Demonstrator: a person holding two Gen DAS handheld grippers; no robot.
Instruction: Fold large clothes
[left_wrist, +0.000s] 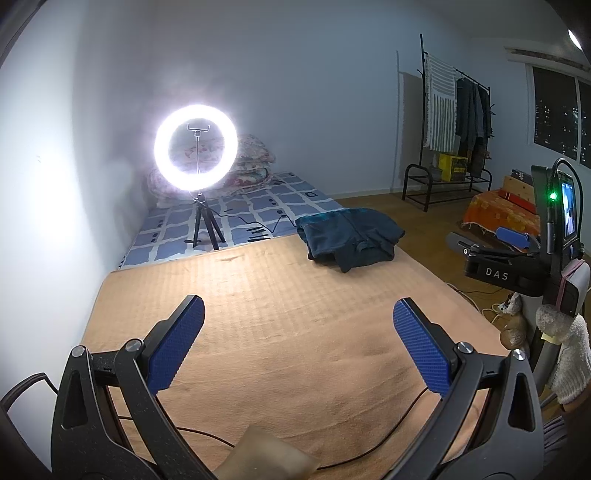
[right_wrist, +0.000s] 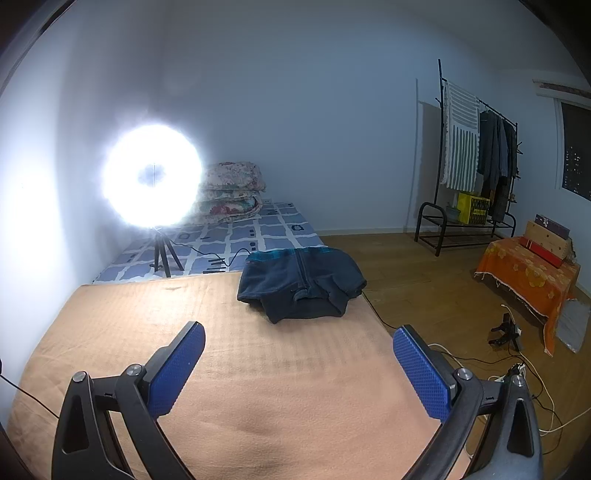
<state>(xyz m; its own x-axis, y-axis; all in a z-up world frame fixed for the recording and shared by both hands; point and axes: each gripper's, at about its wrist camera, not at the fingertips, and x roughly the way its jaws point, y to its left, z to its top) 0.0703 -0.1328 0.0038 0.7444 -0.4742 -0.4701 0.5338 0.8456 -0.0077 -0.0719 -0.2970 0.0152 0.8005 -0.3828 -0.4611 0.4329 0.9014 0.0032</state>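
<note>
A big tan blanket (right_wrist: 221, 369) is spread flat over the bed, with a checked blue sheet (right_wrist: 273, 229) showing past its far edge, where a lit ring light (left_wrist: 195, 147) is stood on a little tripod. The dark blue garment (right_wrist: 301, 282), already bunched into a rough fold, is parked at the blanket's far right corner, well apart from both grippers. The left gripper (left_wrist: 299, 347) and right gripper (right_wrist: 299, 365) are both held wide apart over bare blanket, nothing clamped.
</note>
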